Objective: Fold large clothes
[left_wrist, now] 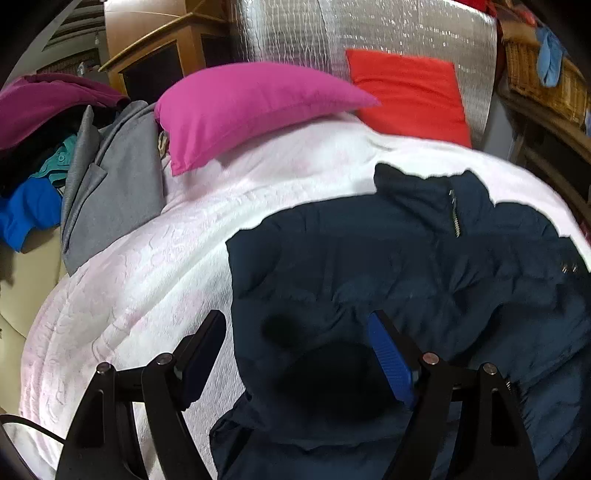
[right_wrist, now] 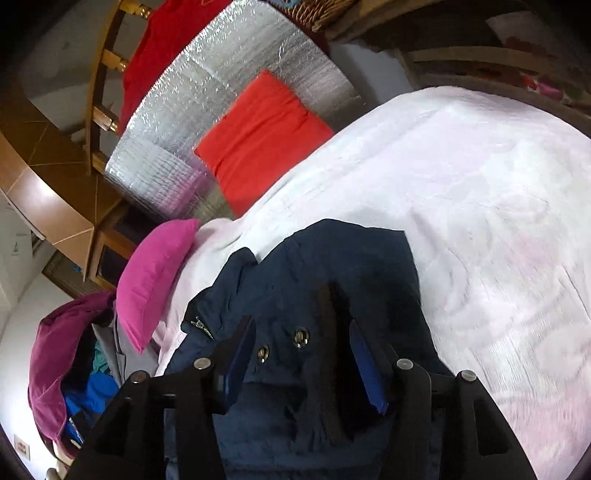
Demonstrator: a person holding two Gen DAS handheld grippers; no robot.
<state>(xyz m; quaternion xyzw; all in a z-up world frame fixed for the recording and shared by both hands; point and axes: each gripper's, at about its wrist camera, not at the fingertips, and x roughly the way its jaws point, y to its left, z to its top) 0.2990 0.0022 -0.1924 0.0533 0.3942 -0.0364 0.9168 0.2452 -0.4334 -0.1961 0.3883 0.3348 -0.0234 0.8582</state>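
Observation:
A navy padded jacket (left_wrist: 406,266) with a zip and metal snaps lies spread on a white quilted bedspread (left_wrist: 166,266). My left gripper (left_wrist: 297,321) hovers open over the jacket's left edge; one finger is over the bedspread, the other over the fabric. In the right wrist view the jacket (right_wrist: 332,258) fills the lower middle, with its snaps between the fingers. My right gripper (right_wrist: 303,325) is open just above it. A raised dark fold of the jacket stands between the blue pads (right_wrist: 369,369), which do not press on it.
A pink pillow (left_wrist: 251,107) and a red cushion (left_wrist: 406,92) lie at the far end of the bed against a silver foil mat (left_wrist: 351,29). A grey garment (left_wrist: 118,177) and a pile of clothes (left_wrist: 37,147) sit on the left. Bare bedspread (right_wrist: 480,184) stretches to the right.

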